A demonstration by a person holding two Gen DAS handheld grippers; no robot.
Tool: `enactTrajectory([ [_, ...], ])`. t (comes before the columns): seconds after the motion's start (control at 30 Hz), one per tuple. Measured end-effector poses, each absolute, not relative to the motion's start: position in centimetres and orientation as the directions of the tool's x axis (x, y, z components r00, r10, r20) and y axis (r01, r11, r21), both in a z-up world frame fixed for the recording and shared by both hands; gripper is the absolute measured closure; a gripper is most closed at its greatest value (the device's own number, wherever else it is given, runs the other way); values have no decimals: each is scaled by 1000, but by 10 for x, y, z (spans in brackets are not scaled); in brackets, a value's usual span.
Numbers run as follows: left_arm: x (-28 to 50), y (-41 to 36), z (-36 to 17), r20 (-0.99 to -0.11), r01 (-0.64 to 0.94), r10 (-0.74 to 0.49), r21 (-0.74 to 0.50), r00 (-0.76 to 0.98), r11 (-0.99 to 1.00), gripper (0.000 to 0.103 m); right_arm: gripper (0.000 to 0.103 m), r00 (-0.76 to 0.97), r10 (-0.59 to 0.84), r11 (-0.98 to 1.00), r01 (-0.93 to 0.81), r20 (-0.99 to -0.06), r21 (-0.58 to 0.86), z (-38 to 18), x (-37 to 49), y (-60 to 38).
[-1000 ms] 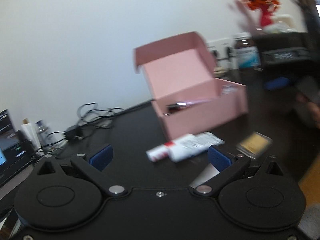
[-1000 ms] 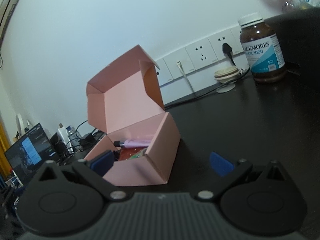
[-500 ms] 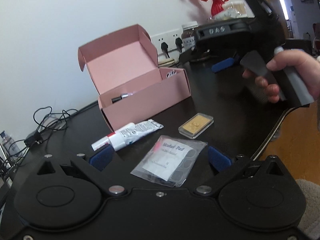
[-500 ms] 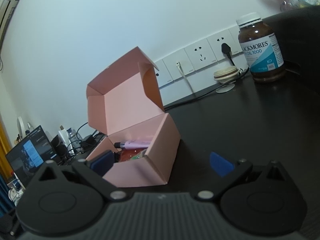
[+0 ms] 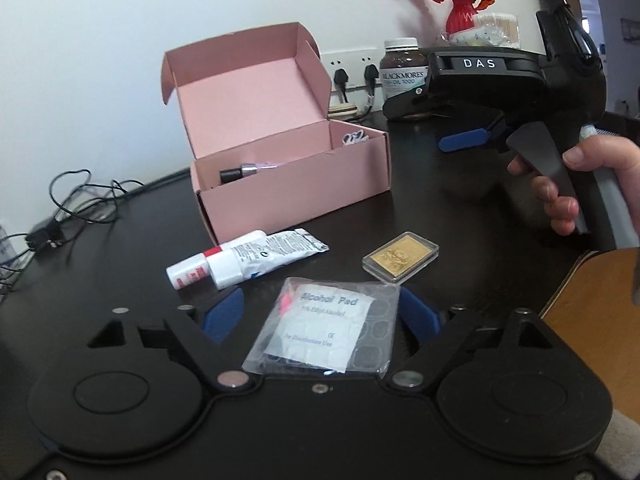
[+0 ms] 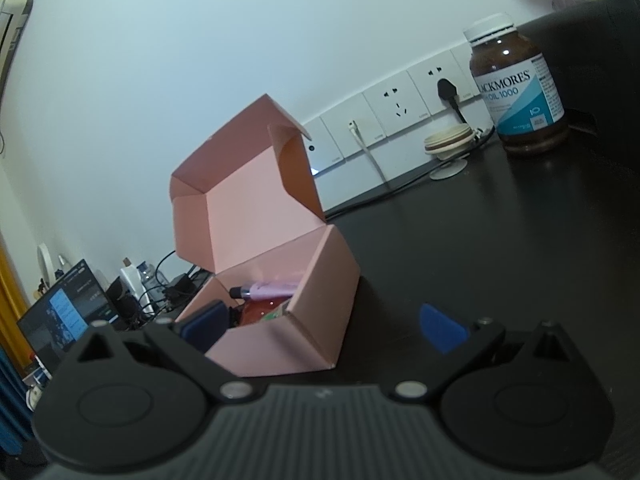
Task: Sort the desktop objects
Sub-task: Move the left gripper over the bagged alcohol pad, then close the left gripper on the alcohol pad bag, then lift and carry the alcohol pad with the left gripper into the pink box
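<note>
Black left gripper (image 5: 320,312), blue pads (image 5: 224,314), silver screws; right gripper (image 5: 466,140) marked "DAS"; bare-skinned hand (image 5: 580,184).

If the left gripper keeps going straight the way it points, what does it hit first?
Probably the alcohol pad packet, lying between the open left gripper's fingers. Beyond it lie the white tube and pink box; depth is uncertain.

left wrist: high, faces wall | right wrist: low, close | shared: pink box (image 5: 280,152) (image 6: 276,280)

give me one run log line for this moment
left hand-held gripper: open over alcohol pad packet | right hand-held gripper: open, empty, by pink box | tube, gold case: on desk
</note>
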State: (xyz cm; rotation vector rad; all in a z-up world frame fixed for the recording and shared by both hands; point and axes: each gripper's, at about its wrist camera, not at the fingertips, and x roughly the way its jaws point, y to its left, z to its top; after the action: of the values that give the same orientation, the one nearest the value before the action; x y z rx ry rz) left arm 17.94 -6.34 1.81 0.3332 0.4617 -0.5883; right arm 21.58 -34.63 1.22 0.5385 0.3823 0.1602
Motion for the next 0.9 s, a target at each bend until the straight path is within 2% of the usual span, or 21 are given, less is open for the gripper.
enactTrajectory([
  [0.1, 182, -62, 18, -507, 590, -447, 159, 737, 792, 22, 1, 916, 249, 845, -48, -314, 532, 12, 216, -347],
  [0.17, 183, -62, 20, -515, 589, -446, 148, 732, 794, 46, 1, 917, 249, 844, -47, -313, 535, 12, 216, -347],
  [0.4, 175, -65, 21, -513, 587, -435, 177, 740, 790, 58, 1, 917, 248, 840, -43, -312, 541, 11, 216, -348],
  [0.43, 173, -64, 21, -506, 582, -432, 183, 747, 792, 64, 1, 918, 247, 840, -43, -311, 541, 11, 216, -348],
  [0.47, 172, -63, 22, -503, 578, -428, 187, 751, 794, 82, 1, 919, 246, 840, -43, -309, 541, 11, 215, -348],
  [0.5, 173, -62, 22, -507, 573, -423, 183, 751, 799, 91, 1, 919, 245, 840, -43, -308, 541, 12, 215, -348],
  [0.53, 174, -60, 23, -512, 568, -420, 169, 749, 806, 94, 1, 919, 245, 840, -43, -308, 541, 12, 215, -348],
  [0.9, 182, -35, 41, -452, 490, -389, 127, 803, 862, 98, 1, 920, 243, 838, -38, -309, 544, 11, 215, -348],
])
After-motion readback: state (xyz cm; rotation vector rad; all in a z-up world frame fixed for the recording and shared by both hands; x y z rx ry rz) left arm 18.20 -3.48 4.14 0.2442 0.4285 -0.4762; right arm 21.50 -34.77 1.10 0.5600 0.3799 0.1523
